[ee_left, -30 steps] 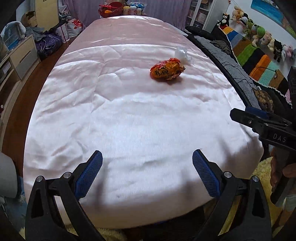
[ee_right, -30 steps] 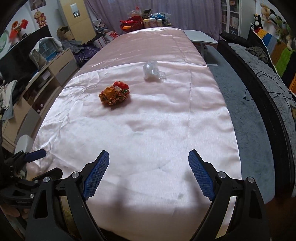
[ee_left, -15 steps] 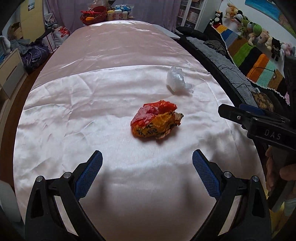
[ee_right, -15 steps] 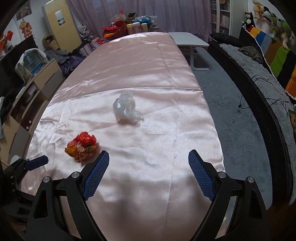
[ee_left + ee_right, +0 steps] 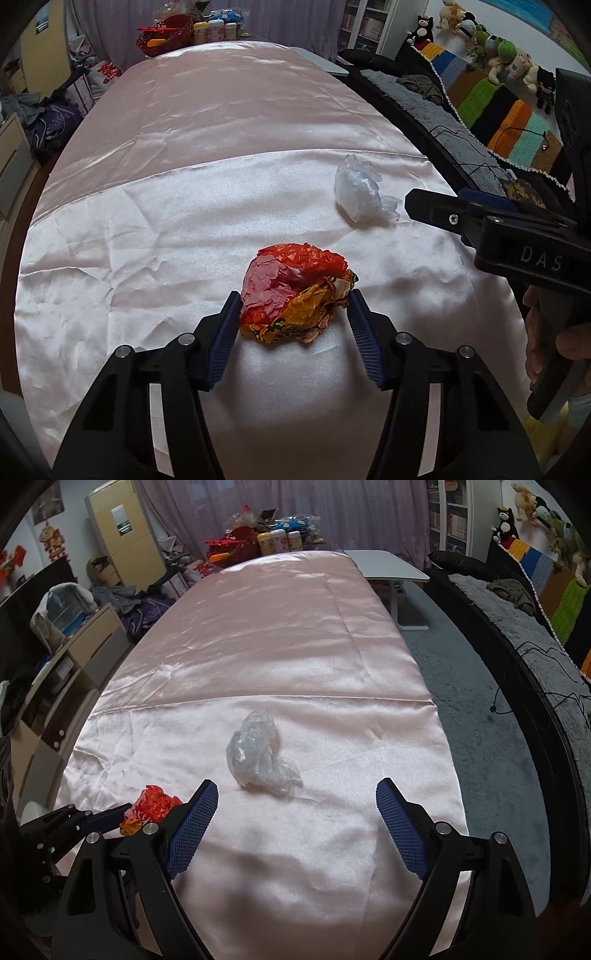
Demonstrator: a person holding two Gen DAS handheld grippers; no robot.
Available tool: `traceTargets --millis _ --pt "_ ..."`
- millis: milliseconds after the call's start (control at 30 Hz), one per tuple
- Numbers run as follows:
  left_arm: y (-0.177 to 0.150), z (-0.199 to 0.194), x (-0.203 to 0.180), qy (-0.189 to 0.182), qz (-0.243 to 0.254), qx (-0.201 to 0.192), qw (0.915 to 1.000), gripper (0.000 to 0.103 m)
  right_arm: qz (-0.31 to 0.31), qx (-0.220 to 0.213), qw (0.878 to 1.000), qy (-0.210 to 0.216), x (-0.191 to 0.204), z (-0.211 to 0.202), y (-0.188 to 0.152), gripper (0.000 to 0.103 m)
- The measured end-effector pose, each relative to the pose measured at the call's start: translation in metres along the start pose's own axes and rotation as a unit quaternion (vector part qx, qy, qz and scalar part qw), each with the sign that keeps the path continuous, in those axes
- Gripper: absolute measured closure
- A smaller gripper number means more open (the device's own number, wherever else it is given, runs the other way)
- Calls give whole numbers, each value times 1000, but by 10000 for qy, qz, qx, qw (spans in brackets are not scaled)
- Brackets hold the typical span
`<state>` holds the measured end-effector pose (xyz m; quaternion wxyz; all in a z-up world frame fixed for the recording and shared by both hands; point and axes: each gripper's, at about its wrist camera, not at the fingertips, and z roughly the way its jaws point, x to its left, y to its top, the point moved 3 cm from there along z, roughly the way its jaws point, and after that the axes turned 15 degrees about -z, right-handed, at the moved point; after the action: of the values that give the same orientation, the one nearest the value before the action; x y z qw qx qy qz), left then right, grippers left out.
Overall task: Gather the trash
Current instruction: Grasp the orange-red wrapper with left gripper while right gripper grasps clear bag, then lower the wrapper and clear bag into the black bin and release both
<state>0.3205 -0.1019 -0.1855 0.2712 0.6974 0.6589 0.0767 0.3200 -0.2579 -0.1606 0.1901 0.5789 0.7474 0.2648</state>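
Left claw (image 5: 293,306) has just been closing; its pads flank and touch the crumpled red-orange wrapper (image 5: 295,291) on the pink satin surface (image 5: 184,184). Right claw (image 5: 297,801) stands open just short of the clear plastic bag (image 5: 260,753), beyond the wrapper.

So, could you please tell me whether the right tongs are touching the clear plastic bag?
Apart. In the right wrist view, the right tongs stand open, with pink cloth showing between both pads and the clear plastic bag.

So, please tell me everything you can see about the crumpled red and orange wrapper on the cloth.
The wrapper is a crumpled ball of thin, shiny foil or plastic, red on top, orange-yellow with dark print below. It lies on the pink satin cloth, between the blue pads of the left gripper, whose jaws have just been closing; both pads seem to touch its sides. It is apart from the clear plastic bag.
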Motion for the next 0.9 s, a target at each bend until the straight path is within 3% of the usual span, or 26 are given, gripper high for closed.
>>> traceTargets --millis 300,467,567,900 --pt "17 -6 31 200 -212 -236 9993 50 -451 48 9989 131 27 39 22 27" --pt "17 -15 36 203 -220 -279 9992 50 -609 311 9975 161 33 61 24 69" --pt "14 -26 35 207 -211 -353 9989 50 -591 323 9973 281 36 60 23 78" --pt "-15 -86 29 373 -280 -719 9963 50 -808 -45 9965 186 51 -22 4 80"
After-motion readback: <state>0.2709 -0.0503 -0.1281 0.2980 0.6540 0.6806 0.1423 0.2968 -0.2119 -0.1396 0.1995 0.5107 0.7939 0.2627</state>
